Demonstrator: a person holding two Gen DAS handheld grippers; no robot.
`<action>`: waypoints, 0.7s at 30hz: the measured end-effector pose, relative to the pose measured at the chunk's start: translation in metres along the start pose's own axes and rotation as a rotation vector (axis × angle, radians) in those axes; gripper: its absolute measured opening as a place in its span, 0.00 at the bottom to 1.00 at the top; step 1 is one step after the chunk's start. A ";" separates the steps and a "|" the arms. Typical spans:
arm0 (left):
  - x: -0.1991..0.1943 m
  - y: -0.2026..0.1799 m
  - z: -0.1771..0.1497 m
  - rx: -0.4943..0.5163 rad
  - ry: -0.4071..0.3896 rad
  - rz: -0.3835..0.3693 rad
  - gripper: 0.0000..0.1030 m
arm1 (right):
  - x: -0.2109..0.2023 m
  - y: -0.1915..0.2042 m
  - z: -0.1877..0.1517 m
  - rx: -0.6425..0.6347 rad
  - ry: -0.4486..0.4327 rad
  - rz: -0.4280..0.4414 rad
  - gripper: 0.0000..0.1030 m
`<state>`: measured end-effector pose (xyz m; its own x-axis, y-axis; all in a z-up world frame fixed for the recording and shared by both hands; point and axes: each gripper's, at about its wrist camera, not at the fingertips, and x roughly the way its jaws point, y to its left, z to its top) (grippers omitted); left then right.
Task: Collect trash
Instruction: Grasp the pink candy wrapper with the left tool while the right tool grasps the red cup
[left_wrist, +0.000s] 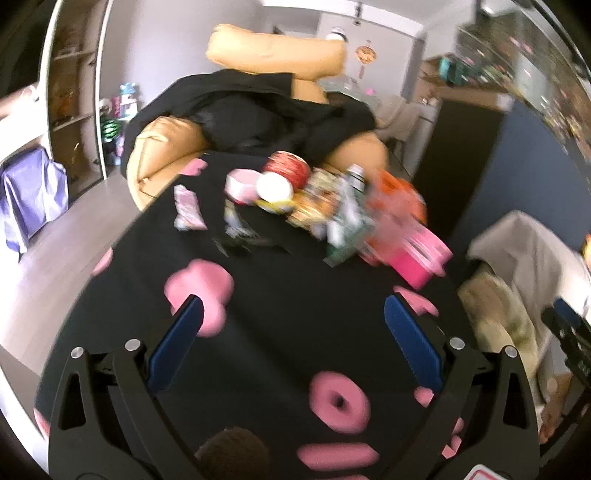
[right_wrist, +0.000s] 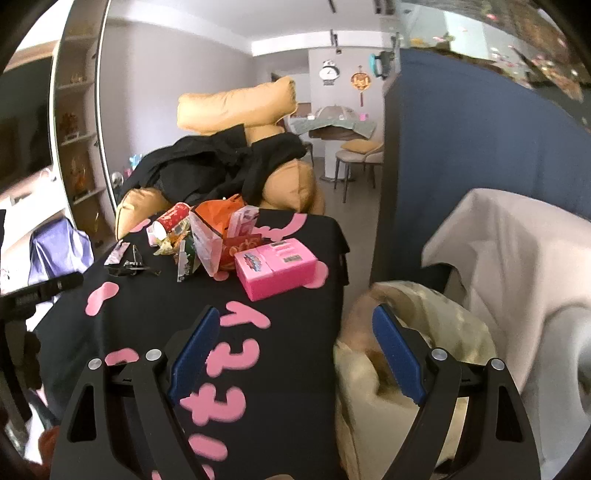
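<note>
A heap of trash lies at the far end of a table under a black cloth with pink shapes (left_wrist: 266, 280): a red cup (left_wrist: 286, 170), a white lid (left_wrist: 274, 186), wrappers (left_wrist: 189, 208), an orange bag (right_wrist: 218, 214) and a pink box (right_wrist: 275, 267). My left gripper (left_wrist: 293, 310) hovers open over the cloth, short of the heap, with nothing between its fingers. My right gripper (right_wrist: 295, 325) is open and empty at the table's right edge, above a bin lined with a pale bag (right_wrist: 443, 332). The left wrist view is motion-blurred.
An orange sofa (right_wrist: 236, 107) with black clothes (right_wrist: 221, 162) piled on it stands behind the table. A blue partition (right_wrist: 461, 155) and a beige draped cloth (right_wrist: 509, 258) are to the right. Shelves (right_wrist: 75, 140) line the left wall.
</note>
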<state>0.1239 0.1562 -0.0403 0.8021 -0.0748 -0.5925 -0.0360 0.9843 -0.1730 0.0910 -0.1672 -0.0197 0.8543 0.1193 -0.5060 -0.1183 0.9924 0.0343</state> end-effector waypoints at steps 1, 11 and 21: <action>0.006 0.012 0.008 -0.001 -0.027 0.032 0.91 | 0.006 0.003 0.004 -0.008 0.002 0.001 0.79; 0.106 0.091 0.073 -0.112 0.060 0.125 0.78 | 0.077 0.035 0.044 -0.099 0.021 -0.006 0.79; 0.181 0.118 0.092 -0.143 0.199 0.164 0.35 | 0.133 0.053 0.078 -0.103 0.080 0.041 0.79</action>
<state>0.3196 0.2738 -0.0953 0.6463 0.0400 -0.7620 -0.2505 0.9544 -0.1623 0.2378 -0.0968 -0.0178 0.8052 0.1527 -0.5730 -0.2068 0.9779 -0.0301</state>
